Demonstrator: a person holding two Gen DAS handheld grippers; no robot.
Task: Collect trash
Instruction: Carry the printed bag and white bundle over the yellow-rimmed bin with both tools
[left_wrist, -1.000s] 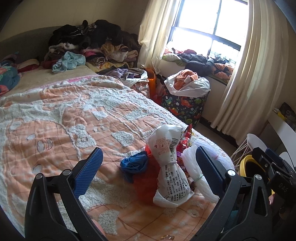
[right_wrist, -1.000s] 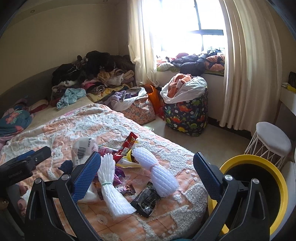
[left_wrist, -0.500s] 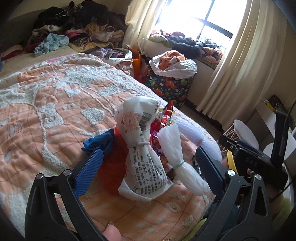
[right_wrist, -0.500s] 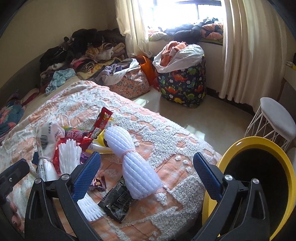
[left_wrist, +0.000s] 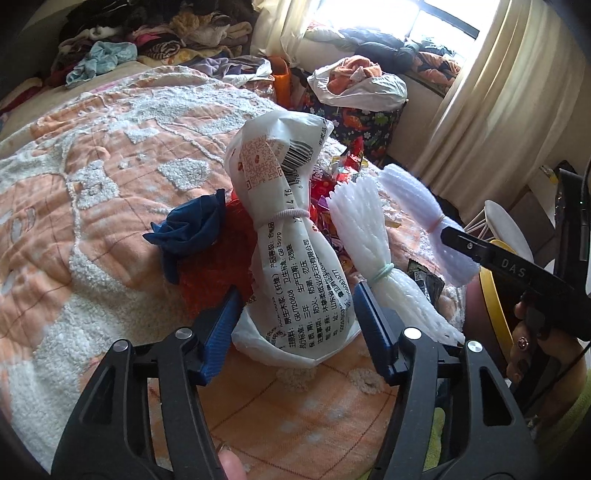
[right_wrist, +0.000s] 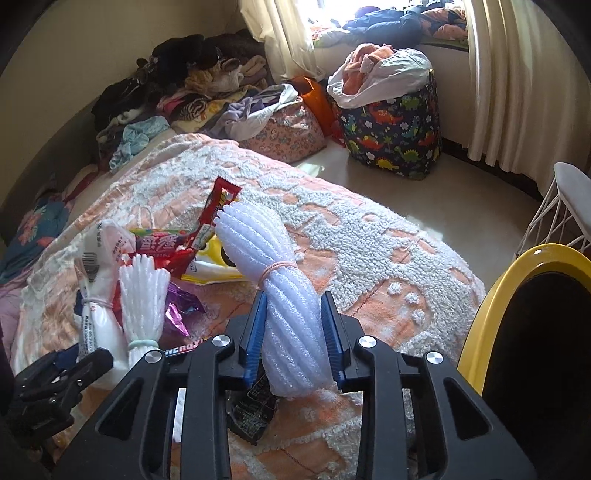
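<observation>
The right tongs (right_wrist: 291, 334) are clamping the near half of a white foam-net bundle (right_wrist: 275, 284), the blue pads pressing into its ribbed sides just below the pink rubber band at its waist. The bundle's long axis is running straight away from these tongs, up and slightly left across the bed (right_wrist: 369, 258), so the grip is lying across the axis, not along it. A black wrapper (right_wrist: 251, 406) is lying under the bundle's near end. The yellow-rimmed bin (right_wrist: 517, 314) is sitting just to the right, off the bed's edge, which looks like the short swing the next move calls for.

The left tongs (left_wrist: 297, 326) are standing parted, straddling the lower bulge of a printed white plastic bag (left_wrist: 291, 258) tied at its neck with a white band. Its blue pads are sitting beside the bag's flanks; the left pad seems to be touching or nearly so, but the plastic is not yet visibly pinched. The bag's long axis is likewise pointing away from these tongs, tilting up toward its barcode end. A second foam-net bundle (left_wrist: 373, 258), tied with a pale green band, is lying just right of the bag, with a dark blue rag (left_wrist: 192, 229) and a red mesh (left_wrist: 218, 273) to its left and snack wrappers (left_wrist: 332, 192) behind. Each piece is nearest the hand already on it.
</observation>
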